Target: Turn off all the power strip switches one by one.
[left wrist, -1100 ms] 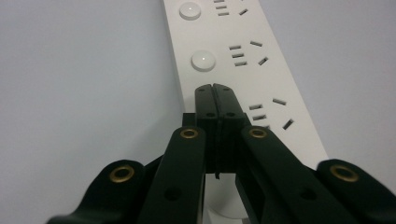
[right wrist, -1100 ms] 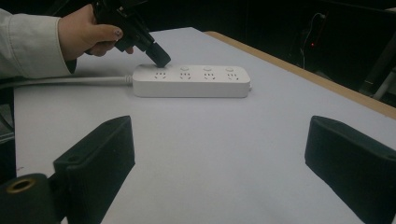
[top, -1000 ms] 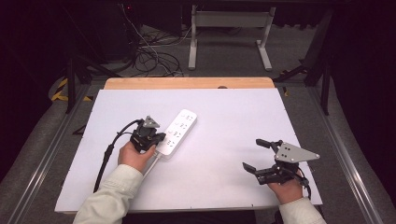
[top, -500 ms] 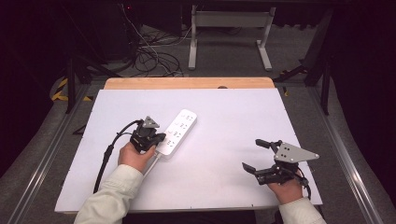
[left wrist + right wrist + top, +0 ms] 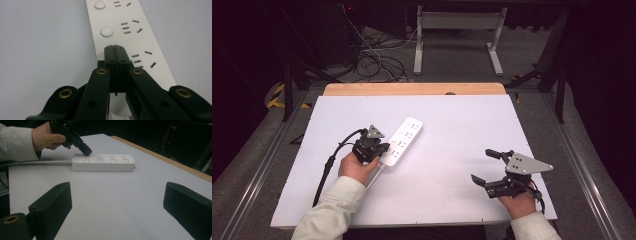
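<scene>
Table [image 5: 452, 200], white-topped, is carrying one white power strip [image 5: 403, 141] lying diagonally left of centre in the high view, its cable [image 5: 37, 163] running off toward the lower left. Strip is showing four socket groups, each with a round button beside it.

Left tool [image 5: 374, 149] is sitting at the lower-left end of the strip, jaws clenched together with nothing between them. In the left gripper view the closed tip is resting over the strip's left edge, just below the second round button [image 5: 106, 31], roughly where the nearest button would be; that button itself is hidden under the tip. Judgement: a switch press appears to be in progress at the cable end; whether the switch has gone down cannot be told. The three other buttons are standing untouched.

Right tool [image 5: 493, 169] is idling at the lower right of the high view, jaws spread wide and empty, well apart from the strip and pointing toward it across bare table.
</scene>
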`<state>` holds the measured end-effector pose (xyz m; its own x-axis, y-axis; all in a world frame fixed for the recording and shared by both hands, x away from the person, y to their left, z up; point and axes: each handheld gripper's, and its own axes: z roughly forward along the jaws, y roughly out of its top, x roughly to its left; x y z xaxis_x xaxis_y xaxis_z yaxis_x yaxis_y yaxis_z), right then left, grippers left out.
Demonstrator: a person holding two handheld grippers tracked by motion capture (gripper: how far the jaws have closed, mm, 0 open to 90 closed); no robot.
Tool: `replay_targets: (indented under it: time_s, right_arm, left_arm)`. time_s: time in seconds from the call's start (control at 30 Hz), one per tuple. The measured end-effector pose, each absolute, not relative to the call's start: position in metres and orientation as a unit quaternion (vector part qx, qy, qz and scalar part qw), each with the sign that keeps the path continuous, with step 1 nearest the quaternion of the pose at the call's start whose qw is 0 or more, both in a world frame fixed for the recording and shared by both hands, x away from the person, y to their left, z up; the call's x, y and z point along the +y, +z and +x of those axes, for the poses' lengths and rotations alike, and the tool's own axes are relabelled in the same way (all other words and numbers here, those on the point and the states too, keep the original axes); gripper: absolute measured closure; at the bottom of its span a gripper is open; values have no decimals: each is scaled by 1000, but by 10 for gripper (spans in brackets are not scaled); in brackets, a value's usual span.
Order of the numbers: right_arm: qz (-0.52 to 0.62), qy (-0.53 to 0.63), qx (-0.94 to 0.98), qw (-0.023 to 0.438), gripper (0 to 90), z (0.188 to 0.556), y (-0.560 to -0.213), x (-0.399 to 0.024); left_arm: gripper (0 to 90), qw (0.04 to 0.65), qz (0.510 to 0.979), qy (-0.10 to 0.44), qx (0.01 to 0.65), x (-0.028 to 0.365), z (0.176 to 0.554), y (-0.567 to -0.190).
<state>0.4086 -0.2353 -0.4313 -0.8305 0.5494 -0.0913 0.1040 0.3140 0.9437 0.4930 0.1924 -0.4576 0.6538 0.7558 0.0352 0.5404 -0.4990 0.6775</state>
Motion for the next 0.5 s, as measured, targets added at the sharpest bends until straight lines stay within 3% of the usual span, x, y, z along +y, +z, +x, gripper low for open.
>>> replay_targets:
  time_s: [0.5]
  right_arm:
    - [208, 547, 785, 202, 87, 410, -432, -236]
  left_arm:
    - [900, 387, 820, 180, 381, 199, 487, -428]
